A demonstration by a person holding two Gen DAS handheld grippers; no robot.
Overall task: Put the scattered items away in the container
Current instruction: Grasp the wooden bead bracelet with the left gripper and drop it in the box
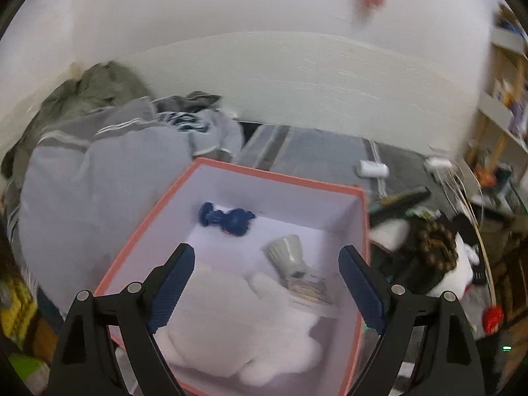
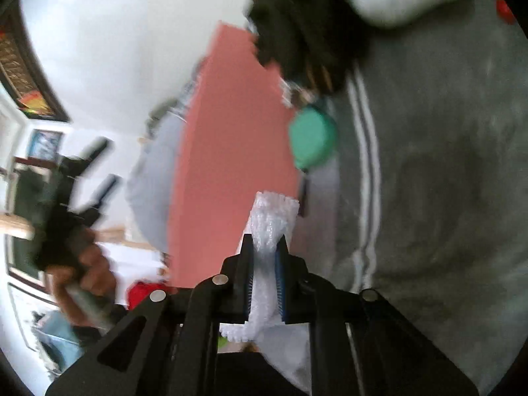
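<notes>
A pink box (image 1: 274,178) with a white inside sits on a grey bed. In it lie a blue toy (image 1: 226,218), a small white cup (image 1: 287,253), a packet (image 1: 310,288) and a white fluffy item (image 1: 237,326). My left gripper (image 1: 265,283) is open and empty above the box. In the right wrist view my right gripper (image 2: 265,247) is shut on a white bubble-wrap piece (image 2: 272,224), beside the box's pink wall (image 2: 227,165). A teal item (image 2: 312,140) and a dark beaded item (image 2: 303,33) lie near the box.
Grey and olive clothes (image 1: 99,151) are piled left of the box. A white adapter (image 1: 373,169), a remote (image 1: 406,198), a dark beaded item (image 1: 429,254), a white plush (image 1: 468,264) and cables lie right of it. Shelves (image 1: 505,109) stand at far right.
</notes>
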